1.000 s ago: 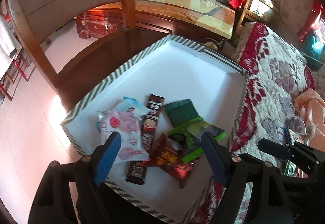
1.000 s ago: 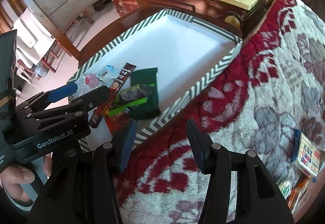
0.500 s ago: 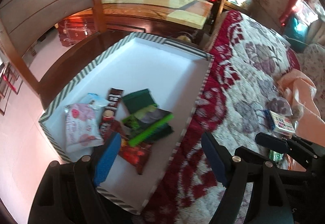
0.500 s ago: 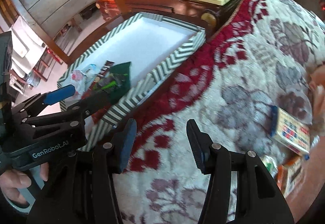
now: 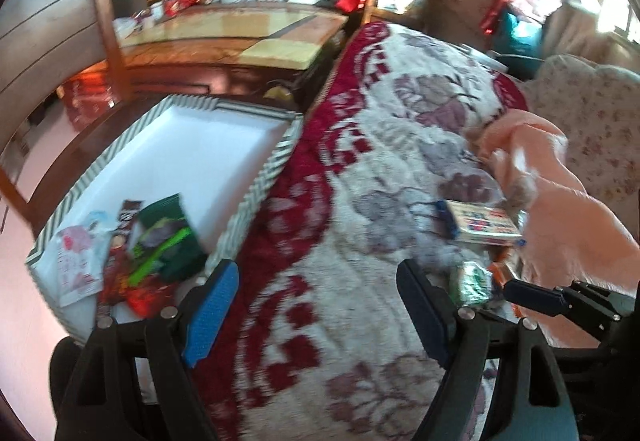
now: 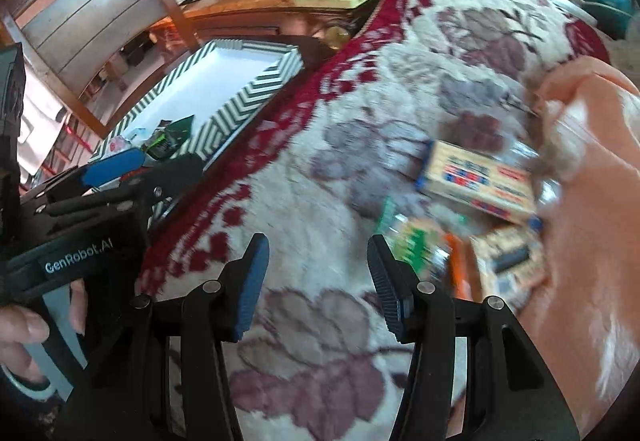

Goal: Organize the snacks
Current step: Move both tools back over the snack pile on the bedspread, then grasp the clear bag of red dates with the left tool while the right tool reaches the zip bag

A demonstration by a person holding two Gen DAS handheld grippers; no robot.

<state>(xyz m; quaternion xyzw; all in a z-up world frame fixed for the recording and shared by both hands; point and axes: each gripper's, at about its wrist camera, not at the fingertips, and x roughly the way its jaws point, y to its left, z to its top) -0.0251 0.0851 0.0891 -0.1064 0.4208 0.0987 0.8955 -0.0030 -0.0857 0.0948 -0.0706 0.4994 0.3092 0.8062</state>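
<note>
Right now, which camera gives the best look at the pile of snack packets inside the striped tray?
The left wrist view. There the snack packets lie in full sight in the striped tray, though blurred. In the right wrist view the tray wall and the left tool hide most of the pile.

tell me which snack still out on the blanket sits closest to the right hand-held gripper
The green-and-white packet, just beyond the right hand-held gripper and beside its right-side finger. The cream box with red and blue print lies farther up the blanket.

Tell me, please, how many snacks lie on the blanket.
4, clustered beside the peach cloth: cream box, green packet, orange packet, tan packet; more may be hidden beneath.
</note>
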